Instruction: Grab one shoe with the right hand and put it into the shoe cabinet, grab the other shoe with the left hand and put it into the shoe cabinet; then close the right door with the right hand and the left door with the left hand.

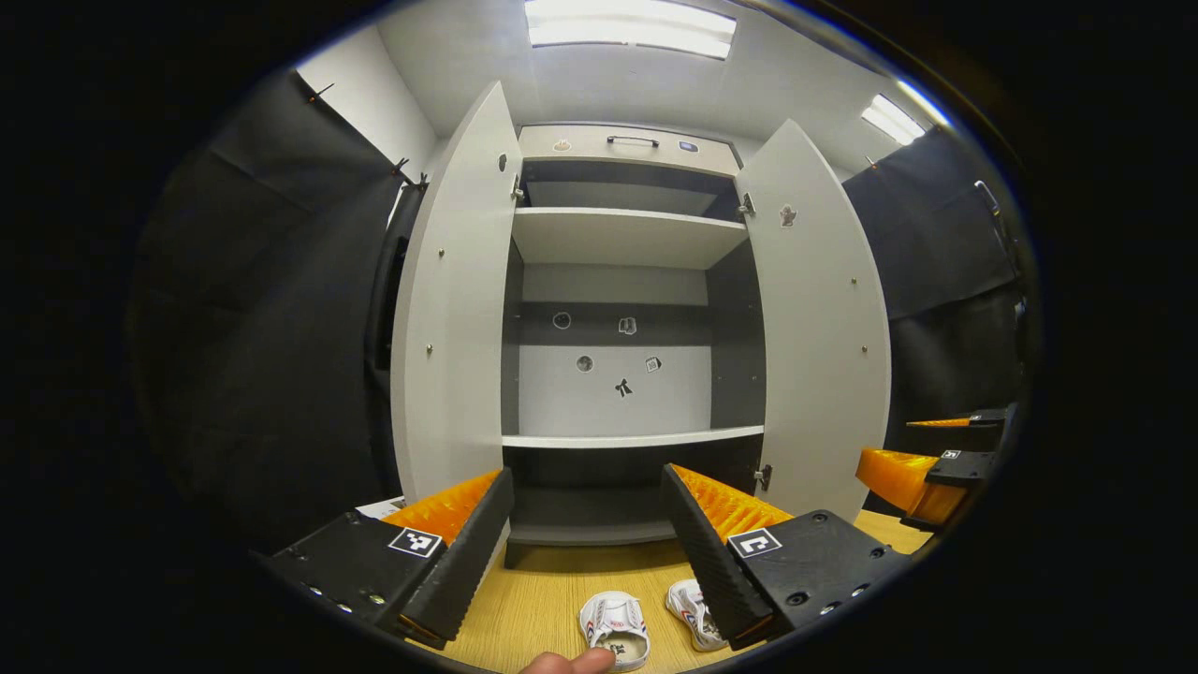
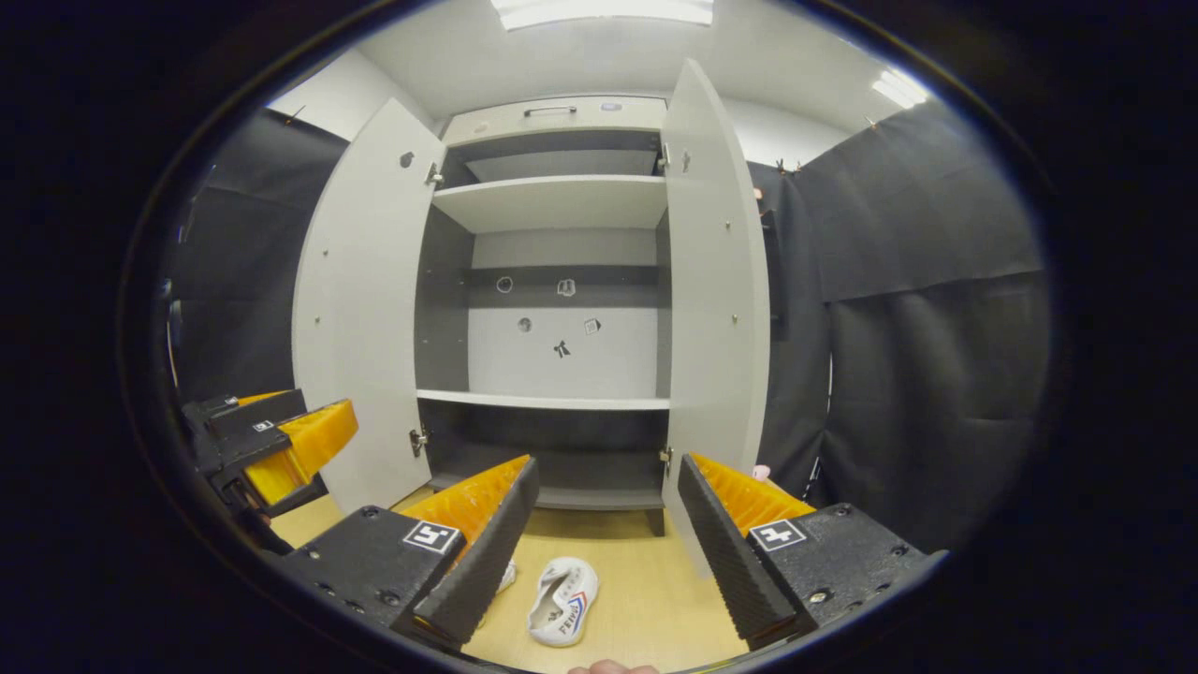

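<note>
Two white shoes lie on the wooden floor in front of the open grey shoe cabinet (image 1: 618,239). In the left gripper view one shoe (image 1: 613,625) lies between my fingers, and the other shoe (image 1: 688,604) is partly hidden by one finger. My left gripper (image 1: 588,479) is open above them, holding nothing. My right gripper (image 1: 927,468) shows at the right edge. In the right gripper view my right gripper (image 2: 608,468) is open above a shoe (image 2: 562,599) lying tilted on its side. The second shoe (image 2: 506,576) peeks from behind a finger. My left gripper (image 2: 271,440) is at the left.
Both cabinet doors stand wide open, the left door (image 1: 454,318) and the right door (image 1: 819,328). Inside, a middle shelf (image 1: 632,437) is bare, with a dark bottom compartment below it. Black cloth walls flank the cabinet. A person's fingertip (image 1: 571,663) shows at the bottom edge.
</note>
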